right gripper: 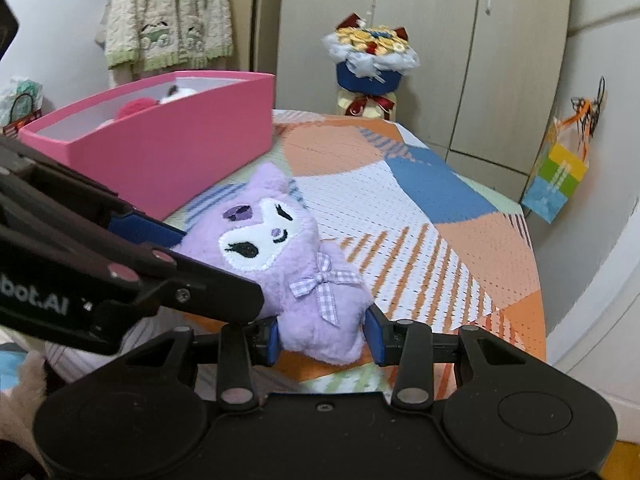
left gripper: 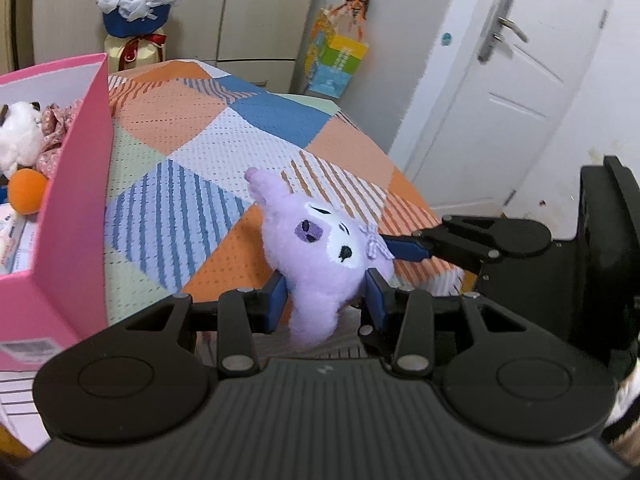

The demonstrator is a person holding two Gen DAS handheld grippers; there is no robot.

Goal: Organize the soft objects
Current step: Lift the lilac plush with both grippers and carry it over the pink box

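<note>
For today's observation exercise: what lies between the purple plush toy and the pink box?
Only bare patchwork bedspread separates the purple plush toy from the pink box; nothing else sits there. The right wrist view shows this best.

Patchwork bedspread (left gripper: 256, 128), flower bouquet (right gripper: 370, 56), white door (left gripper: 520, 80), hanging cardigan (right gripper: 168, 12)

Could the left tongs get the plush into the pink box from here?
Probably yes: both left tongs and right tongs grip the plush, and the box, open-topped, sits close by with nothing between.
</note>
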